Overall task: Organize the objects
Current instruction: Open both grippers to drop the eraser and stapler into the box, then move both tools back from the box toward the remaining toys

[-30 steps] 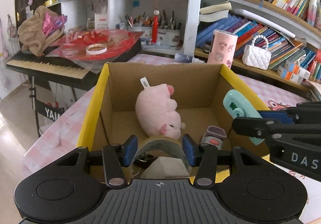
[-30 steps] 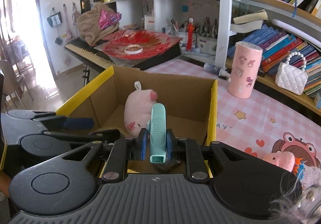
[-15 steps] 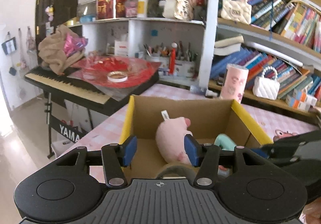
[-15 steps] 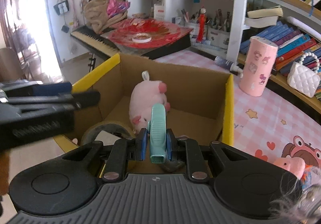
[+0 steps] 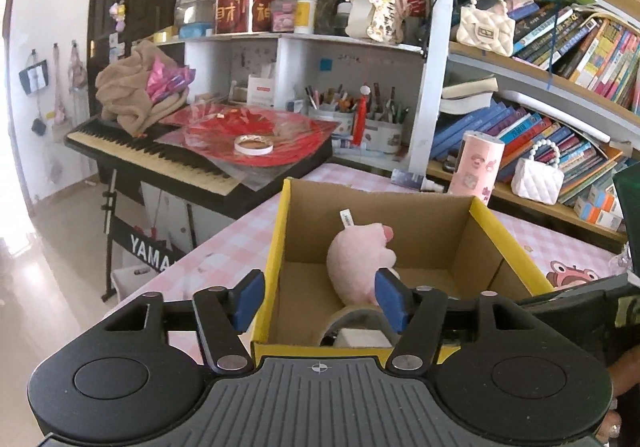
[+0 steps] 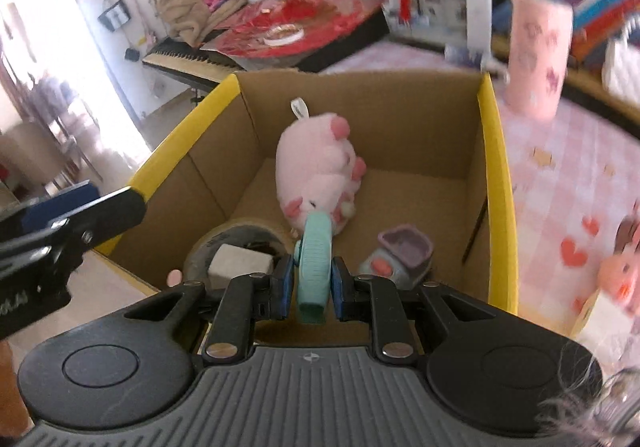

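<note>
right gripper clamps a mint-green plastic tape dispenser over the near part of the yellow-edged cardboard box. left gripper has just been opening, nothing between its pads, above the box's near left rim. inside lie a pink plush pig and a brown tape roll.

In the left wrist view the tape roll inside the cardboard box is largely hidden behind the box's near wall, and the plush pig is partly covered by a blue pad. In the right wrist view, everything right of the box is blurred: the pink cylinder, the shelves, and a pink toy cut by the edge.
</note>
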`<act>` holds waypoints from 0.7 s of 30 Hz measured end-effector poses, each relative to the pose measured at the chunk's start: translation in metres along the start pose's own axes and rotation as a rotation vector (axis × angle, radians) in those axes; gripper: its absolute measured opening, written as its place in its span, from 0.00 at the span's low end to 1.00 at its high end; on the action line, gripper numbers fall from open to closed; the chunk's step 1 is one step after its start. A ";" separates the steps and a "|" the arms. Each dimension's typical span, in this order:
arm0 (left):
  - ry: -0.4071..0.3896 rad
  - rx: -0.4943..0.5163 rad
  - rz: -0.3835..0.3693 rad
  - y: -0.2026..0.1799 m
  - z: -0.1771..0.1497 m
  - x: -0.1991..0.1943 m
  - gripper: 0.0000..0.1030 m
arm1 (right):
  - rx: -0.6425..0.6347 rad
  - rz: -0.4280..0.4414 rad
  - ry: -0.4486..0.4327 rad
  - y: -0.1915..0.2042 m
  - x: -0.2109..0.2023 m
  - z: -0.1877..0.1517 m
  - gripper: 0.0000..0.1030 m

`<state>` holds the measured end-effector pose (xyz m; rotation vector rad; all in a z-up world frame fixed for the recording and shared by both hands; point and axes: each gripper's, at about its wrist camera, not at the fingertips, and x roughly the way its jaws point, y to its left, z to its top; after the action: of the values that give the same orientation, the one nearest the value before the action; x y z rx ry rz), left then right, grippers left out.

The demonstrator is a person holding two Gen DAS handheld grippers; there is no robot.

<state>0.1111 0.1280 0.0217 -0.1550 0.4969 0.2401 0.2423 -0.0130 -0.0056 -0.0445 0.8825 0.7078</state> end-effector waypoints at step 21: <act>-0.037 -0.004 -0.037 0.013 -0.010 -0.034 0.77 | 0.019 -0.145 -0.238 0.027 -0.064 -0.023 0.23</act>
<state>0.0744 0.1322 0.0287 -0.1630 0.4566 0.2076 0.1838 -0.0349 0.0325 -0.0069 0.6507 0.5556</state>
